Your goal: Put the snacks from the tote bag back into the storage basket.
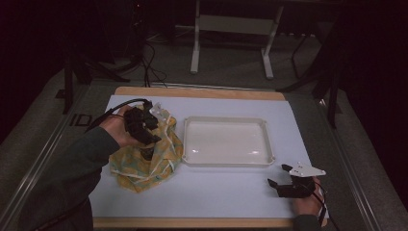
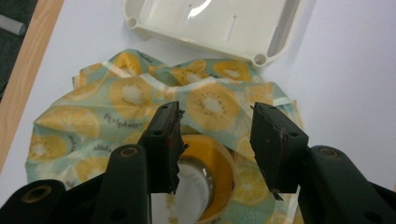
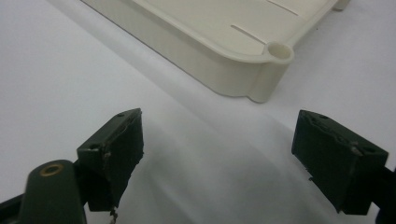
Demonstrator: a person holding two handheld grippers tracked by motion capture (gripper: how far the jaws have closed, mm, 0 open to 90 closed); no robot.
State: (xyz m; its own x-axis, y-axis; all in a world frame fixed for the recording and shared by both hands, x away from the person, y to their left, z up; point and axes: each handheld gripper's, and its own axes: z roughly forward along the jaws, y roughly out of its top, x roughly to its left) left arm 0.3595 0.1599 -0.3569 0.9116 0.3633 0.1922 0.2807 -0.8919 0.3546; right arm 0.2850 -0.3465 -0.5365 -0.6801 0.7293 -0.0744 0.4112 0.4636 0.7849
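The left gripper hovers jaws apart directly over the crumpled fruit-print fabric bag, whose round yellow-rimmed opening lies just below and between them. Right of it sits the shallow cream plastic tray; the right gripper rests wide open, well apart.

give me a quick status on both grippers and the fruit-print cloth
Left gripper open, over fruit-print cloth. Right gripper open, near white tray. Nothing in the way.
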